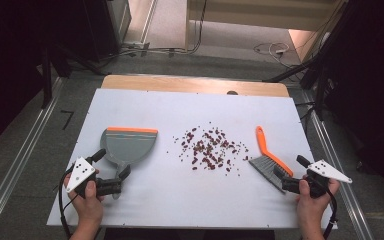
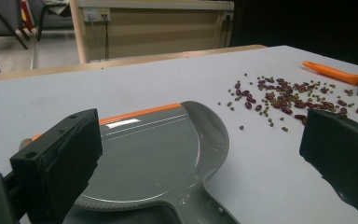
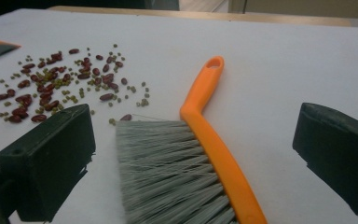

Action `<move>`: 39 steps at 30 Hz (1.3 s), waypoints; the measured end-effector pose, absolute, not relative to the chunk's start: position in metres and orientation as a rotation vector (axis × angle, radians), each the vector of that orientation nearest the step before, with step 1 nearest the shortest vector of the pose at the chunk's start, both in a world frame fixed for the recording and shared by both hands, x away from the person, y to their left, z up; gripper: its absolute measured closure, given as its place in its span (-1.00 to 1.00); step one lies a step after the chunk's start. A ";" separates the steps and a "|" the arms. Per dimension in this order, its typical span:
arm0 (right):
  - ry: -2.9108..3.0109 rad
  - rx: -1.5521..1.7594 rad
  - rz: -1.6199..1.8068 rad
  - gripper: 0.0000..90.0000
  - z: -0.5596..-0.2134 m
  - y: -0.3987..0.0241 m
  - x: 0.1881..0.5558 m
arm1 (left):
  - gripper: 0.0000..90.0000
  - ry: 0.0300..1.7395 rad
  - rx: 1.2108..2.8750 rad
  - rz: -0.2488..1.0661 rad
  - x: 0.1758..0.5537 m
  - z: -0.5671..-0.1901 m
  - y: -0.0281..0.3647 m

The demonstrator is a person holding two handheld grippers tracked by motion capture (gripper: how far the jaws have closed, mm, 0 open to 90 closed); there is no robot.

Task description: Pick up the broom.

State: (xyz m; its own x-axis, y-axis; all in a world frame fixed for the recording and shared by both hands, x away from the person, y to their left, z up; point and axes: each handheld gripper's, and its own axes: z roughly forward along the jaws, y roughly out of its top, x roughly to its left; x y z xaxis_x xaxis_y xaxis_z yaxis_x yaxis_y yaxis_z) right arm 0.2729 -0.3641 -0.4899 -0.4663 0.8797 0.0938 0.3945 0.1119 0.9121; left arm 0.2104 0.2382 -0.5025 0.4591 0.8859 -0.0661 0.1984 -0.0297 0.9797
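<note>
While both tools lie untouched on the desk, the layout reads as follows:

Right hand-held gripper: jaws wide apart, holding nothing, low at the near right of the desk.
Brush: just ahead of the right hand-held gripper; in the right gripper view its bristle end sits between the two open jaws without touching either.
Brush long axis: the orange handle runs away from the right hand-held gripper toward the far edge, bending slightly (so the jaws already straddle it crosswise).
Left hand-held gripper: jaws equally wide, empty, at the near left.
Dustpan: directly in front of the left hand-held gripper, its stubby handle pointing back at the jaws and its orange lip facing away.
Beans: scattered mid-desk, between dustpan and brush, well apart from both hands.
Nearer hand: right for the brush, left for the dustpan; likely each closes on its own tool.
</note>
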 end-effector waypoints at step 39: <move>2.206 1.665 0.799 0.18 -0.458 -0.301 0.388 | -1.00 0.958 1.576 0.737 0.212 -0.504 0.232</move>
